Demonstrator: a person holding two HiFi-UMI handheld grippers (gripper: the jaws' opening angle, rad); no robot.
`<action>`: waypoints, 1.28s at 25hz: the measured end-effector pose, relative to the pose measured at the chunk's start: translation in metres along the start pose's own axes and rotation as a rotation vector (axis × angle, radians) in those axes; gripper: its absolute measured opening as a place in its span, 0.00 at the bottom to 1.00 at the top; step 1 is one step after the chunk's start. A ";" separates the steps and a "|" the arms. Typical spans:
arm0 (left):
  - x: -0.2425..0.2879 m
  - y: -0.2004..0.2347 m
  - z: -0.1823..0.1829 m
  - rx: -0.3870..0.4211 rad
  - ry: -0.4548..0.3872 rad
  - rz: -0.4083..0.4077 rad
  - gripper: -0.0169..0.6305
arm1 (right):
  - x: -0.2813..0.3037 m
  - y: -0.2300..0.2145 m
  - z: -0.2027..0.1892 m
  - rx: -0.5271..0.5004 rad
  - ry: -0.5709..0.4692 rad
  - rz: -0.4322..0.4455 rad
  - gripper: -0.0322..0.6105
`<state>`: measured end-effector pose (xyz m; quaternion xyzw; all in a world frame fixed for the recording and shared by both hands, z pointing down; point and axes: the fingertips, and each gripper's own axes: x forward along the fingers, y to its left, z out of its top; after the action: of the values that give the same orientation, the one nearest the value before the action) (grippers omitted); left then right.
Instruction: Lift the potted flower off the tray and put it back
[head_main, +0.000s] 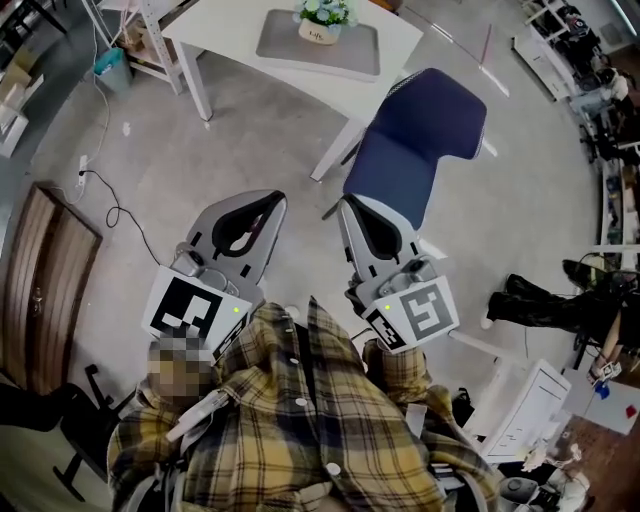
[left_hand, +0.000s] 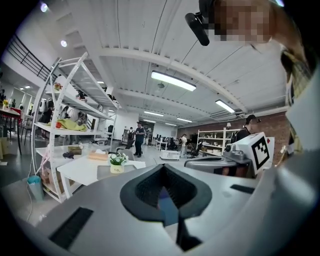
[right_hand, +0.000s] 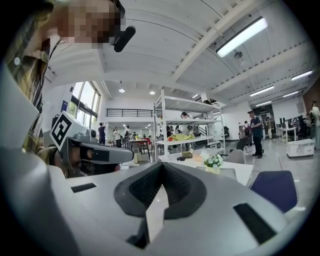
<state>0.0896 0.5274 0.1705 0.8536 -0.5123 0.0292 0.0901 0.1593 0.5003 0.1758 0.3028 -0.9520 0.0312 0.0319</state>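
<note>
the potted flower (head_main: 322, 20) is a small cream pot with a dark mark on its front, topped by a tuft of white and pale blue blossoms and green leaves. it stands upright on the far part of a flat grey tray (head_main: 352, 55), which holds nothing else. the tray lies on a white table (head_main: 225, 30) at the far side of the scene, well apart from both grippers. a blue chair (head_main: 420, 140) stands just beside the table's near corner, between it and the right gripper (head_main: 345, 205). the left gripper (head_main: 270, 200) is level with the right one, both held out in front of a person's yellow plaid shirt (head_main: 300, 430) and pointing toward the table. each gripper's jaws are pressed fully together with nothing between them. the floor (head_main: 200, 160) is bare grey concrete, with a black cable (head_main: 112, 205) trailing over it and a brown wooden panel (head_main: 45, 290) at the left. a teal bucket (head_main: 112, 68) sits by the table's leg; what it holds cannot be made out. behind the table rises a white shelf rack (left_hand: 75, 100) carrying a yellow-green bundle and small items, in a large open hall with strip lights and people standing far off.
</note>
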 end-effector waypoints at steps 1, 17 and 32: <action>0.004 0.012 0.001 0.002 0.002 -0.007 0.04 | 0.010 -0.004 0.000 0.002 0.001 -0.014 0.05; 0.067 0.128 0.000 -0.004 0.061 -0.067 0.04 | 0.113 -0.066 -0.010 0.039 0.026 -0.151 0.05; 0.226 0.208 0.064 -0.016 0.010 -0.019 0.04 | 0.224 -0.216 0.028 0.029 0.043 -0.082 0.05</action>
<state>0.0110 0.2236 0.1653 0.8574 -0.5040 0.0287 0.0999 0.1006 0.1940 0.1745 0.3411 -0.9374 0.0499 0.0491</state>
